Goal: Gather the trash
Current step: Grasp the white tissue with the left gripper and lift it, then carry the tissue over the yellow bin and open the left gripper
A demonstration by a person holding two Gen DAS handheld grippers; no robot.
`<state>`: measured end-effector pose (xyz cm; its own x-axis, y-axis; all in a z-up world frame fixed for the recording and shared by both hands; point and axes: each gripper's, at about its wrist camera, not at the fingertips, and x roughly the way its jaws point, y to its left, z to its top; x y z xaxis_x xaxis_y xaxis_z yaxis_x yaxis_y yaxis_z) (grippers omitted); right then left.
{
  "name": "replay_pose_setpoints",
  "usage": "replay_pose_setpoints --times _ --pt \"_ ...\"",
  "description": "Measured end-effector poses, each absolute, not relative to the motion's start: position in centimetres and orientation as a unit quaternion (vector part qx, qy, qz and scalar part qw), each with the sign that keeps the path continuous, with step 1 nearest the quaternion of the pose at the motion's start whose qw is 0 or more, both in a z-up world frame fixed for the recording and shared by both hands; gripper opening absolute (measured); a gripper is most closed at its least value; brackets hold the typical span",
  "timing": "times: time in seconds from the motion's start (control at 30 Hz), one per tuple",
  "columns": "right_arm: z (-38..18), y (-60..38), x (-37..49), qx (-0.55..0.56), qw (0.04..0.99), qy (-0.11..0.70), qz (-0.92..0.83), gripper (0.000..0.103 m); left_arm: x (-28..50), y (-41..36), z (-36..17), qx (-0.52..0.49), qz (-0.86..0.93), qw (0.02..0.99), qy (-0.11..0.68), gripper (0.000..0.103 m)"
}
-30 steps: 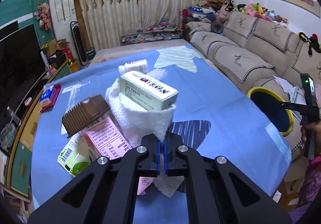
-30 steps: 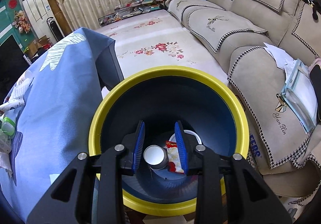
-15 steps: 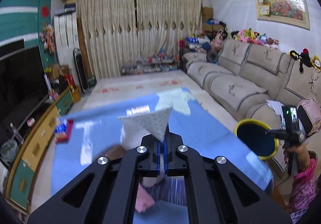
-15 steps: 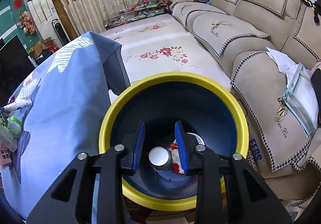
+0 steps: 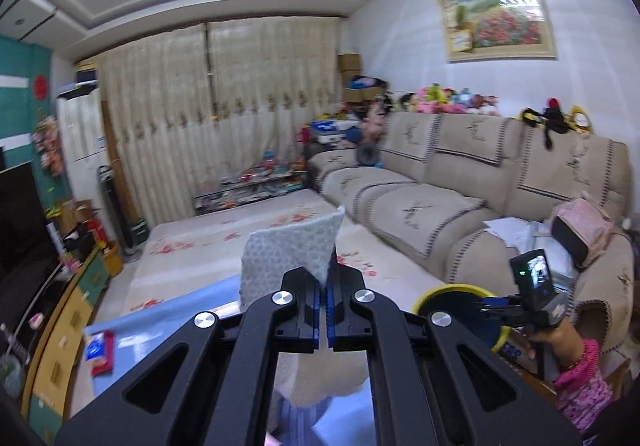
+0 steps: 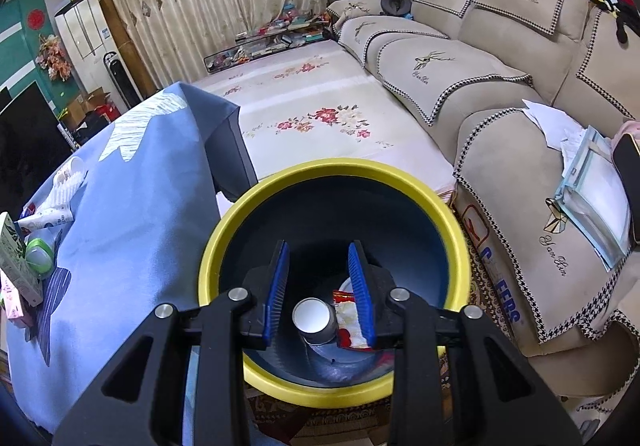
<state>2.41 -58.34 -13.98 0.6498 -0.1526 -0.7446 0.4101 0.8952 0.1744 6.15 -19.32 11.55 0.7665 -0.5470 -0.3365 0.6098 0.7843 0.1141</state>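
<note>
My left gripper (image 5: pixel 323 286) is shut on a corner of a white paper towel (image 5: pixel 288 258). The towel hangs off the jaws high above the blue-clothed table (image 5: pixel 160 318). To the right stands the yellow-rimmed dark bin (image 5: pixel 448 290), with a person's hand (image 5: pixel 560 338) holding the right gripper over it. In the right wrist view my right gripper (image 6: pixel 320 278) stands open above the bin (image 6: pixel 332 166), with nothing between its fingers. A paper cup (image 6: pixel 314 320) and a red-and-white wrapper (image 6: pixel 350 322) lie at the bin's bottom.
On the table's blue cloth (image 6: pixel 132 206) lie a green carton (image 6: pixel 16 258), a green lid (image 6: pixel 38 252), a white tube (image 6: pixel 44 218) and a pink packet (image 6: pixel 12 306). A beige sofa (image 6: pixel 500 86) runs along the right, and a flowered rug (image 6: pixel 320 106) lies beyond the bin.
My left gripper has risen well above the table with the paper towel; the box and other trash have dropped out of its view. The right gripper has drawn back slightly from the bin.
</note>
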Motion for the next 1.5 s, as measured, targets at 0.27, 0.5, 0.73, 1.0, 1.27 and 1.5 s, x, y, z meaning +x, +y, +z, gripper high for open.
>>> replay_pose_setpoints --times 0.27,0.5,0.73,1.0,1.27,1.5 --pt "-14.0 -60.7 -0.3 0.182 0.891 0.376 -0.179 0.030 6.4 -29.7 9.9 0.132 -0.404 0.889 0.171 0.003" --pt "-14.3 -62.5 -2.0 0.191 0.887 0.373 -0.194 0.030 8.5 -40.1 5.6 0.162 -0.457 0.847 0.218 0.003" --pt "-15.1 -64.5 -3.4 0.209 0.879 0.373 -0.209 0.030 11.1 -49.0 -1.6 0.197 -0.468 0.809 0.295 0.004" --pt "-15.8 -65.5 -4.2 0.220 0.874 0.375 -0.219 0.030 13.0 -52.9 -9.9 0.232 -0.436 0.780 0.385 0.073" --pt "-15.8 -65.1 -3.9 0.218 0.874 0.378 -0.215 0.030 13.7 -52.1 -10.6 0.197 -0.456 0.736 0.461 0.090" --pt "-16.4 -65.7 -5.6 0.240 0.869 0.369 -0.224 0.030 14.4 -52.4 -9.6 0.150 -0.488 0.673 0.535 0.091"
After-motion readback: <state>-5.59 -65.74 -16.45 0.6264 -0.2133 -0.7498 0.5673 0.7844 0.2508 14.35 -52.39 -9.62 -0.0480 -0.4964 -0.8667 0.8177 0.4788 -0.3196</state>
